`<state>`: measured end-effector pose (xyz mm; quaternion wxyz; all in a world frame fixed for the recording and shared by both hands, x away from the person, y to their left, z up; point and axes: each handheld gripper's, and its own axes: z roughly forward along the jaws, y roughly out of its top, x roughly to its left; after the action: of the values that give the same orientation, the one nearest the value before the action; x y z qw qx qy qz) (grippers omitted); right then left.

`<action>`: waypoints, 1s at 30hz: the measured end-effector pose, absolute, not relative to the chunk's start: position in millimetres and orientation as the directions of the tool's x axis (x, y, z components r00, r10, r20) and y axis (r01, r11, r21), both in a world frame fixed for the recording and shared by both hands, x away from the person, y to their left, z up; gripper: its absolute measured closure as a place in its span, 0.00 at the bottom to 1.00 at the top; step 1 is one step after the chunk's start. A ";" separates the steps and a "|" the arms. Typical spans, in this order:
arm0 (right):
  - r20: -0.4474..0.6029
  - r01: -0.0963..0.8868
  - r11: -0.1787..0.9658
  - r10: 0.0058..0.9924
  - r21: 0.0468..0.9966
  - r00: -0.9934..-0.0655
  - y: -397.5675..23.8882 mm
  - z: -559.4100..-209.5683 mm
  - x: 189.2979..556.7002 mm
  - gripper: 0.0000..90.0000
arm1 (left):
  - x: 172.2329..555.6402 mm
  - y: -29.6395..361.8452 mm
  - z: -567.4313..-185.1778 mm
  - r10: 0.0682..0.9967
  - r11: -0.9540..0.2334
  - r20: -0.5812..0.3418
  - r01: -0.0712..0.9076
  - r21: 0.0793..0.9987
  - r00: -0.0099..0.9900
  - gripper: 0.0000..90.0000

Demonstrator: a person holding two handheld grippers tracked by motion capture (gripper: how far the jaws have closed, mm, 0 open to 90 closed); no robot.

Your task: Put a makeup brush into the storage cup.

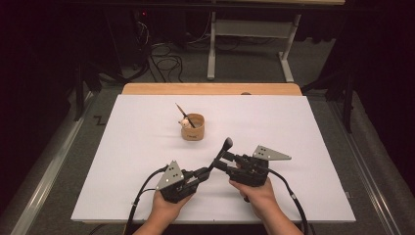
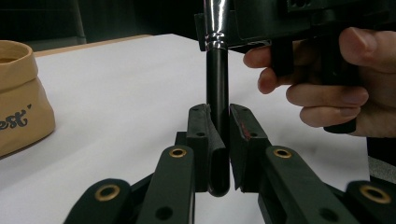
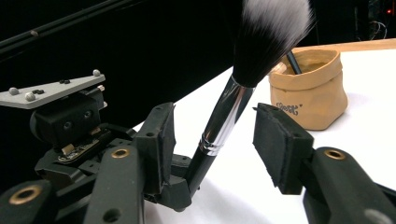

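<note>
- Dark room, cables and a desk frame on the floor behind; white table [image 1: 147, 186] with a wooden strip along its far edge.
- Left tool [image 1: 201, 174]: jaws clamped on the black handle end of a makeup brush [image 1: 221, 152]. Left gripper view shows the handle [image 2: 217, 93] pinched upright between the pads, its butt just past them.
- Right tool [image 1: 222, 164]: jaws apart, one either side of the brush's chrome ferrule [image 3: 224, 119], neither pad touching it. Not gripping.
- Brush sits near the table's near edge, about centre, off the surface, angled up and away from the left tool; white-tipped bristles [image 3: 271, 32] point towards the far edge.
- Tan pouch-style holder [image 1: 193, 127] stands around mid-table, towards the far edge, well apart from both tools. It already has a dark pencil-like stick and a small pale item in it; can't tell what the pale item is.
- Writing: dark script on the holder [image 3: 286, 108], partly seen. Left gripper view reads "est" plus a small heart [image 2: 14, 120]. Full word not legible.
- Likely step: handover, left to right.
- Risks:
  - Chrome ferrule is slick and tapered; a pinch there could slip or let the brush swivel.
  - If the left lets go before the right bites, the brush drops on the table.
  - Off-centre closing: one pad hits first and levers the brush against the left grip.
  - Holder looks soft and light; a skewed insertion could tip it or knock out what's inside.
</note>
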<state>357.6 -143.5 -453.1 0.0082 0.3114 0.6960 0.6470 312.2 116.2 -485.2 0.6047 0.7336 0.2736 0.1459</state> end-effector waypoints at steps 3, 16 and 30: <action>0.400 0.428 -0.039 0.441 0.903 -0.804 -143.9 -453.2 357.9 0.59 | 311.7 115.3 -485.4 0.576 -0.123 -0.113 0.223 0.967 0.809 0.88; 0.441 0.455 -0.070 0.419 0.888 -0.794 -147.3 -455.1 359.7 0.71 | 310.3 112.8 -485.6 0.575 -0.132 -0.101 0.214 0.968 0.812 0.88; 0.470 0.480 -0.082 0.401 0.873 -0.786 -148.5 -456.2 360.8 0.79 | 309.5 112.4 -485.5 0.576 -0.138 -0.089 0.204 0.969 0.813 0.88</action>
<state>360.8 -148.5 -456.2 -0.0299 0.3255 0.6768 0.6596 309.5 112.4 -485.5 0.6011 0.7382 0.2641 0.1548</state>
